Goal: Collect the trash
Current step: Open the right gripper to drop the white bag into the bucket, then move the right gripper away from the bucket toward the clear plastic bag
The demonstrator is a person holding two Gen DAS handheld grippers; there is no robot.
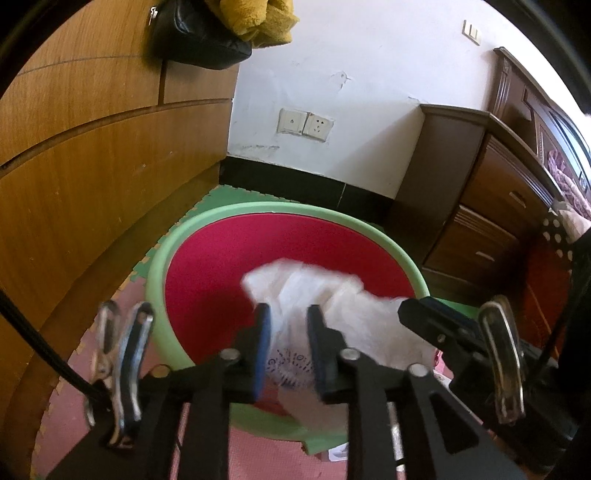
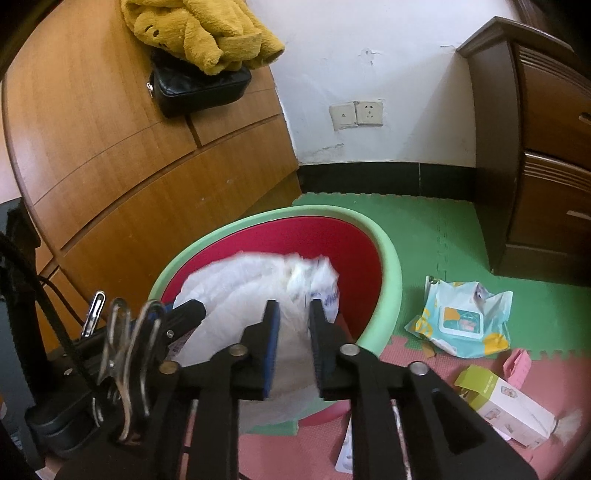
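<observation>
A crumpled white diaper-like sheet [image 1: 295,280] [image 2: 251,280] with a blue print hangs blurred over a round basin with a green rim [image 1: 159,266] [image 2: 391,280] and a red inside, which stands on the foam floor mat. My left gripper [image 1: 288,308] is above the basin's near side, its blue-padded jaws a little apart with the sheet in the gap and behind it. My right gripper [image 2: 294,303] stands the same way on the sheet's other end. The pads do not visibly press on it. Each gripper shows at the edge of the other's view [image 1: 424,310] [image 2: 188,310].
A wet-wipes pack [image 2: 461,321], a small carton [image 2: 506,406] and a pink scrap [image 2: 517,365] lie on the mat right of the basin. A light wooden cabinet [image 1: 92,166] bearing a black bag [image 2: 199,90] and yellow cloth [image 2: 199,29] stands left. Dark drawers [image 1: 480,221] stand right.
</observation>
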